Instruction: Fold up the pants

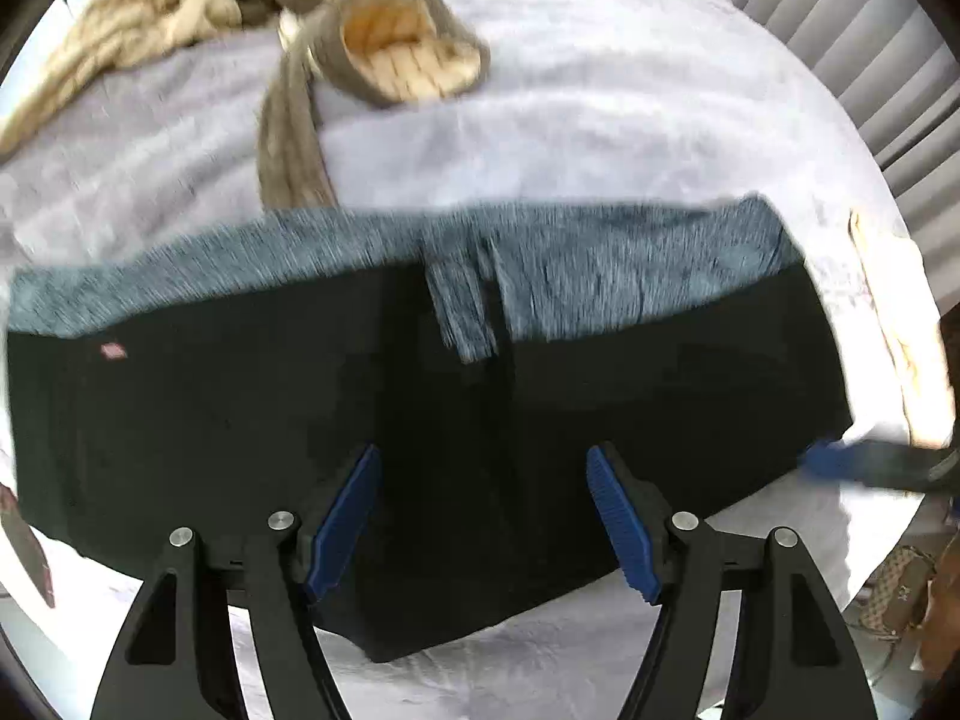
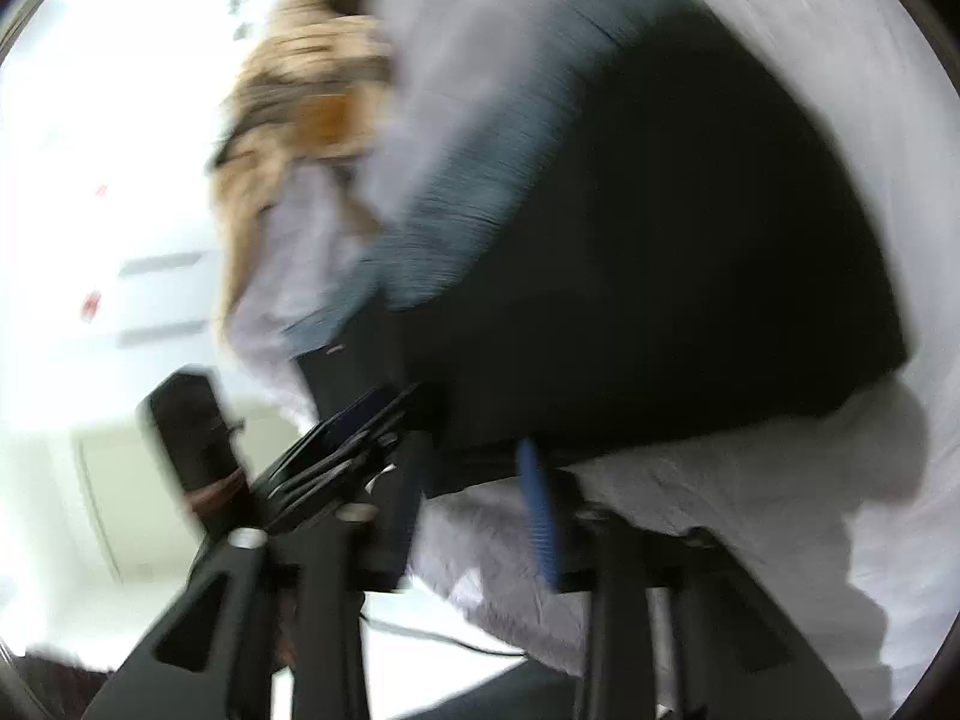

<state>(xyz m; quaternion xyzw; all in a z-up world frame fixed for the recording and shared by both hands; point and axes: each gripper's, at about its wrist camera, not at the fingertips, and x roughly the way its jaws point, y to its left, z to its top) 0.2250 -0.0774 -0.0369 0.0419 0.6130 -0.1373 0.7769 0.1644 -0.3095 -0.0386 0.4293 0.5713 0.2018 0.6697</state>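
Black pants (image 1: 240,420) with a heathered grey waistband (image 1: 600,264) lie folded across a pale bed sheet (image 1: 600,90). My left gripper (image 1: 480,456) points down over the middle of the dark cloth. Its blue pads (image 1: 342,516) stand well apart and nothing is pinched between them. At the pants' right corner a blue pad of my right gripper (image 1: 834,462) shows. The right wrist view is blurred: the pants (image 2: 660,240) fill its middle and my right gripper (image 2: 474,450) has its fingers apart at their near edge. I see no pad pressing on cloth.
A heap of beige and olive clothes (image 1: 180,6) lies at the back left of the bed, with a striped-lined garment (image 1: 408,48) beside it. A ribbed grey surface (image 1: 840,30) rises at the back right. A patterned bag (image 1: 900,594) sits beyond the bed's right edge.
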